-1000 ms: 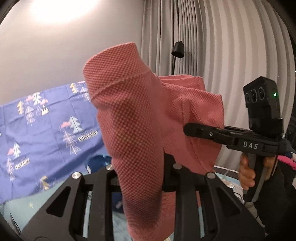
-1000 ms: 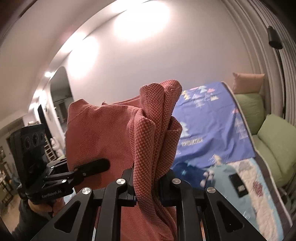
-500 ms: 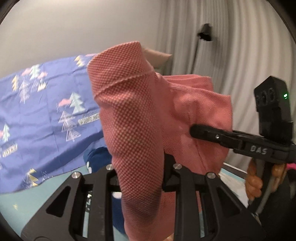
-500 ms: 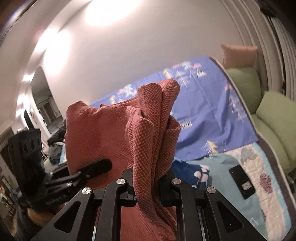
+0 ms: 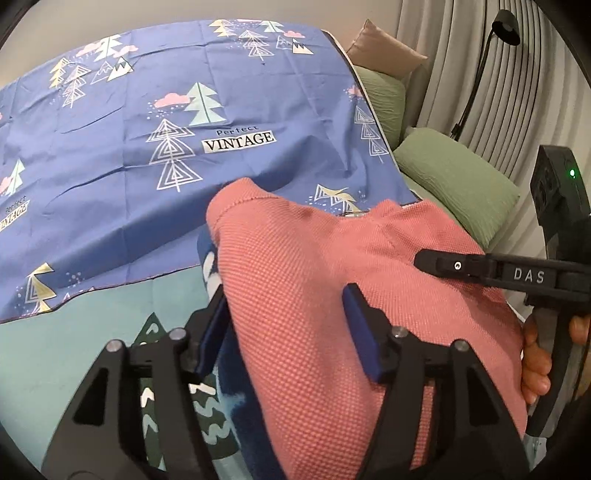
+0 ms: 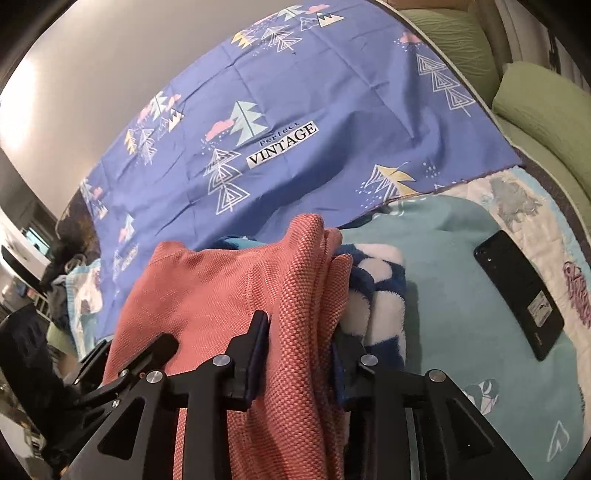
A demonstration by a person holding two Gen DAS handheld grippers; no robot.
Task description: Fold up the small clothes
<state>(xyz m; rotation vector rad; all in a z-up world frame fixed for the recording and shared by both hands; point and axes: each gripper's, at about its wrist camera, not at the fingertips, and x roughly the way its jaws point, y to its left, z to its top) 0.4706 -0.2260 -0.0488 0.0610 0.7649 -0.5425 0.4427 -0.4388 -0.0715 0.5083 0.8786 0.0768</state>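
Note:
A salmon-pink knit garment [image 5: 332, 280] hangs between my two grippers, low over the bed. My left gripper [image 5: 284, 332] is shut on one bunched edge of it. My right gripper [image 6: 299, 343] is shut on the other bunched edge [image 6: 306, 280]; it also shows in the left wrist view [image 5: 480, 269] at the right, with the hand on its handle. The left gripper appears at the lower left of the right wrist view [image 6: 122, 373]. A blue-and-white fleece item [image 6: 373, 291] lies on the bed just under the garment.
A blue sheet [image 5: 166, 147] printed with trees and "VINTAGE" covers the far bed. A teal quilt [image 6: 461, 258] lies nearer. A black phone [image 6: 517, 291] rests on it at the right. Green pillows [image 5: 454, 177] and a curtain with a lamp [image 5: 506, 26] stand to the right.
Both grippers have tipped down from facing the wall and curtain to facing the bed, lowering the pink garment with them. Both grips have held.

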